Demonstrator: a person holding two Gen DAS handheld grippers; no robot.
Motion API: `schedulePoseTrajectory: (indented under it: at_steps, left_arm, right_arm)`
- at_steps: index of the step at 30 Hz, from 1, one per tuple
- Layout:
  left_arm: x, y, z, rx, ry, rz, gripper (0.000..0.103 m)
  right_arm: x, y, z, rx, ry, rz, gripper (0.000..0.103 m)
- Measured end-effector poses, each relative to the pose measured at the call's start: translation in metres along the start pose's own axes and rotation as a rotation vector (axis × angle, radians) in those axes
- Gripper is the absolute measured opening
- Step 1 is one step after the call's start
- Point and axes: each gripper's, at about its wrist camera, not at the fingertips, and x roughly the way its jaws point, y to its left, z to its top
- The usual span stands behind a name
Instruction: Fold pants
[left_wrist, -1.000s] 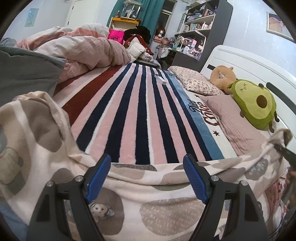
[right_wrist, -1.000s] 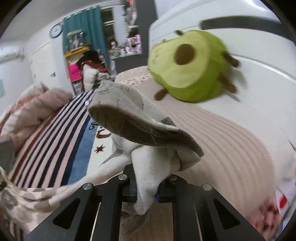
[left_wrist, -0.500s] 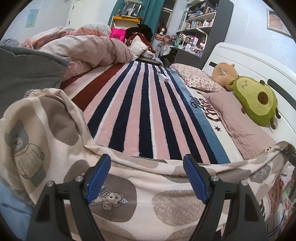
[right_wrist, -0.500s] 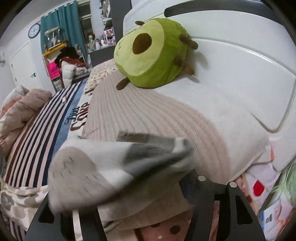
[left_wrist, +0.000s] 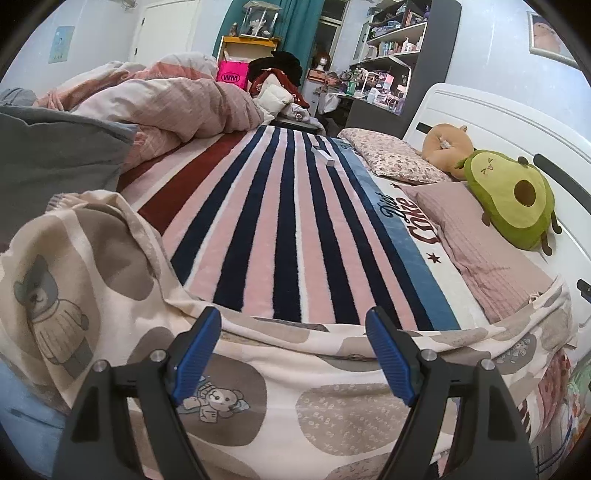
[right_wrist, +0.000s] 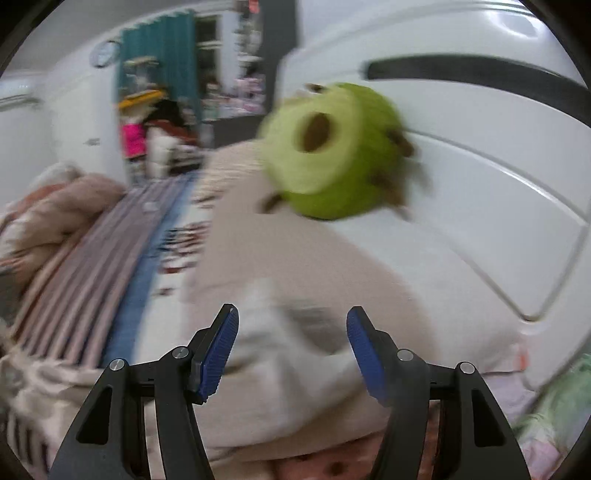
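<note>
Striped blanket (left_wrist: 295, 229), pants (left_wrist: 280, 402) spread flat, both grippers' fingers apart

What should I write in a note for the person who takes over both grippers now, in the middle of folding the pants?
Left gripper: open, holds nothing, above the pants.
Right gripper: its jaws have just been opening; they are open, and the pants end lies loose below the fingers, near the pink pillow.
Pants: spread across the near edge of the bed, over the striped blanket; one end is bunched at the left.
Done: the right end is let go by the pillow.
Left: flatten the pants, then fold; no fold is visible yet.
</note>
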Motion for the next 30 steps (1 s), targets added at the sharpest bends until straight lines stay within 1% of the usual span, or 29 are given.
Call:
schedulePoseTrajectory:
  at_steps: [3, 4, 6, 7, 9, 10, 11, 12, 15, 16, 17, 20, 22, 25, 28, 30]
  left_arm:
    - [0.001, 0.002, 0.0, 0.011, 0.012, -0.006, 0.077]
    - [0.002, 0.003, -0.002, 0.017, 0.022, -0.009, 0.077]
    - [0.007, 0.004, -0.006, 0.026, 0.052, -0.009, 0.077]
    - [0.01, 0.004, -0.009, 0.028, 0.069, -0.009, 0.077]
    - [0.018, 0.007, -0.016, 0.029, 0.104, -0.018, 0.077]
    - [0.022, 0.007, -0.019, 0.029, 0.12, -0.021, 0.077]
    - [0.026, 0.008, -0.021, 0.03, 0.136, -0.023, 0.077]
    - [0.033, 0.009, -0.024, 0.032, 0.158, -0.024, 0.077]
    - [0.05, 0.01, -0.026, 0.027, 0.194, -0.022, 0.077]
    - [0.056, 0.01, -0.025, 0.024, 0.201, -0.025, 0.077]
    - [0.06, 0.012, -0.025, 0.023, 0.209, -0.025, 0.077]
    - [0.076, 0.013, -0.024, 0.028, 0.227, -0.016, 0.077]
    - [0.085, 0.012, -0.02, 0.041, 0.225, -0.009, 0.077]
    - [0.094, 0.012, -0.01, 0.048, 0.199, 0.011, 0.077]
    - [0.103, 0.015, 0.0, 0.041, 0.175, 0.045, 0.077]
    - [0.106, 0.017, 0.003, 0.035, 0.17, 0.061, 0.077]
  right_arm:
    - [0.006, 0.039, -0.005, -0.066, 0.031, 0.156, 0.057]
    - [0.013, 0.059, -0.011, -0.1, 0.067, 0.23, 0.057]
    - [0.026, 0.088, -0.022, -0.134, 0.132, 0.342, 0.057]
    - [0.038, 0.109, -0.032, -0.158, 0.184, 0.413, 0.056]
    - [0.056, 0.14, -0.051, -0.193, 0.267, 0.505, 0.046]
    - [0.065, 0.155, -0.061, -0.216, 0.303, 0.542, 0.036]
    - [0.072, 0.167, -0.069, -0.234, 0.331, 0.569, 0.031]
    - [0.082, 0.181, -0.079, -0.256, 0.364, 0.595, 0.031]
    - [0.106, 0.206, -0.097, -0.299, 0.414, 0.612, 0.03]
    - [0.114, 0.211, -0.101, -0.311, 0.427, 0.609, 0.026]
    - [0.119, 0.216, -0.103, -0.318, 0.439, 0.602, 0.024]
    - [0.14, 0.222, -0.104, -0.304, 0.455, 0.589, 0.024]
    - [0.15, 0.223, -0.102, -0.299, 0.452, 0.572, 0.02]
    - [0.159, 0.222, -0.097, -0.28, 0.439, 0.55, 0.019]
    - [0.166, 0.221, -0.089, -0.271, 0.391, 0.464, 0.019]
    - [0.171, 0.217, -0.088, -0.269, 0.379, 0.425, 0.02]
